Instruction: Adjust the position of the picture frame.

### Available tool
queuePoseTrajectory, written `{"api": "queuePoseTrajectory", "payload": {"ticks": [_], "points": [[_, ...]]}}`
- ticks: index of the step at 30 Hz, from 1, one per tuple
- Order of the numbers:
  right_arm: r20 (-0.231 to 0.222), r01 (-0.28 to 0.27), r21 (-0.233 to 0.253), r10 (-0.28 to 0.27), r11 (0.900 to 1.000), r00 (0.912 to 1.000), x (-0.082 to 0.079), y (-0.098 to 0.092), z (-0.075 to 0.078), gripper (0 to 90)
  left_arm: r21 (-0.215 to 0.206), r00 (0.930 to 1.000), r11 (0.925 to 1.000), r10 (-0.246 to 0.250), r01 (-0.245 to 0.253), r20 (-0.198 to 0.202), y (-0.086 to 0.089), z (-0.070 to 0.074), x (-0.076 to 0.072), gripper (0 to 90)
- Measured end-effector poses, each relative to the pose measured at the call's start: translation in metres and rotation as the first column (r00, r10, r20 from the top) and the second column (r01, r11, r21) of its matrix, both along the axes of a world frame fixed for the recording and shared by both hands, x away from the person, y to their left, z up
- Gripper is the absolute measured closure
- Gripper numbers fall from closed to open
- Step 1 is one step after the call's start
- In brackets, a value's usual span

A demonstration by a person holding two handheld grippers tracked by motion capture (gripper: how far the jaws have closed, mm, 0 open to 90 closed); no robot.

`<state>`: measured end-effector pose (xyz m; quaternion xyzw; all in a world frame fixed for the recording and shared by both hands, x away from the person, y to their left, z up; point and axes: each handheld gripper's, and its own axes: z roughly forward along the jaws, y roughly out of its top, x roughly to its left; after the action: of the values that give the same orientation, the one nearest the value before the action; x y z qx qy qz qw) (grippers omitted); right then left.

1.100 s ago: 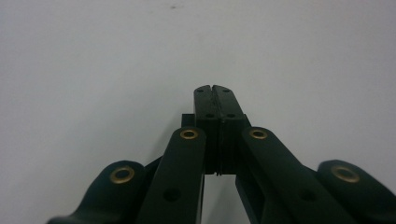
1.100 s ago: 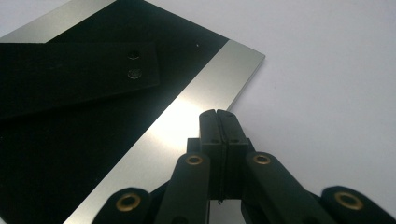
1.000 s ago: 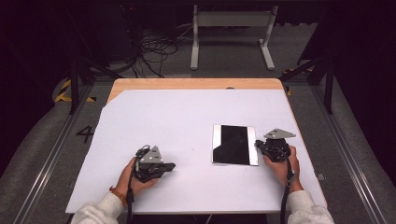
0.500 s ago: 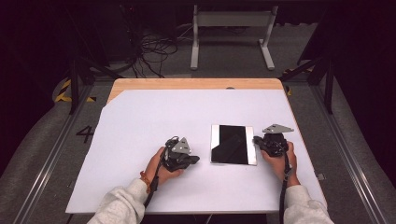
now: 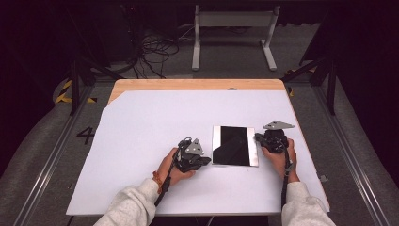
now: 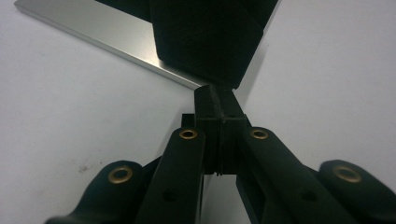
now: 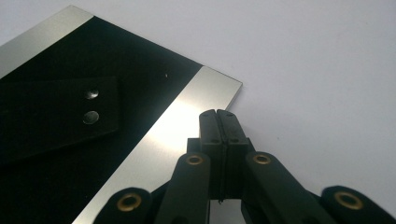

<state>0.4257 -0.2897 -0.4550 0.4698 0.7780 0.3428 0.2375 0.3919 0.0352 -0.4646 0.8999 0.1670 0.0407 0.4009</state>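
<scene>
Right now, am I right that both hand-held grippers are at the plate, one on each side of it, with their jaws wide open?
Not quite: the jaws are closed, not wide open. The left gripper view shows the left hand-held gripper with its jaws pressed together at the corner of the plate, and the right gripper view shows the right hand-held gripper the same. The rest holds: they flank the plate.

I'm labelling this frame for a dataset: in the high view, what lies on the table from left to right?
left hand → left gripper → black plate with silver edges → right gripper → right hand
</scene>
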Motion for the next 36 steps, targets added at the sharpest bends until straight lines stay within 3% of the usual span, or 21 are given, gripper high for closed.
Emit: {"api": "queuePoseTrajectory", "payload": {"ticks": [5,7,11,16,19,21,31,36], "points": [[-0.012,-0.055,-0.026,0.055,0.998,0.9984,0.001,0.01,0.001,90.0,0.004,0.9994,0.9994,-0.033,0.033,-0.005,-0.001,0.001,-0.001,89.0],[-0.009,-0.069,-0.063,0.069,0.996,0.9976,0.0,0.017,0.002,90.0,0.015,0.9989,0.9988,-0.046,0.046,-0.011,0.0,0.002,-0.003,89.6],[-0.016,-0.087,-0.037,0.087,0.995,0.9961,0.001,0.019,0.002,90.0,0.006,0.9971,0.9974,-0.072,0.072,-0.025,0.001,0.001,-0.008,89.9],[-0.038,-0.143,-0.031,0.142,0.989,0.9891,0.001,0.027,0.003,90.0,0.029,0.9917,0.9915,-0.127,0.127,-0.022,0.0,0.003,-0.026,90.0],[-0.046,-0.172,-0.044,0.17,0.984,0.9843,0.0,0.036,0.004,90.0,0.065,0.9884,0.9864,-0.152,0.151,0.008,-0.002,0.005,-0.038,90.0],[-0.05,-0.19,-0.044,0.188,0.981,0.9809,0.0,0.042,0.004,90.0,0.057,0.9877,0.986,-0.157,0.157,-0.004,-0.003,0.004,-0.043,90.0],[-0.051,-0.233,-0.066,0.229,0.97,0.972,0.0,0.064,0.004,90.0,0.069,0.9787,0.9764,-0.205,0.204,0.004,-0.006,0.005,-0.061,90.0],[-0.027,-0.227,-0.083,0.226,0.97,0.9738,-0.003,0.067,0.003,90.0,0.062,0.9783,0.9764,-0.207,0.207,0.0,0.002,0.008,-0.064,90.0]]}}
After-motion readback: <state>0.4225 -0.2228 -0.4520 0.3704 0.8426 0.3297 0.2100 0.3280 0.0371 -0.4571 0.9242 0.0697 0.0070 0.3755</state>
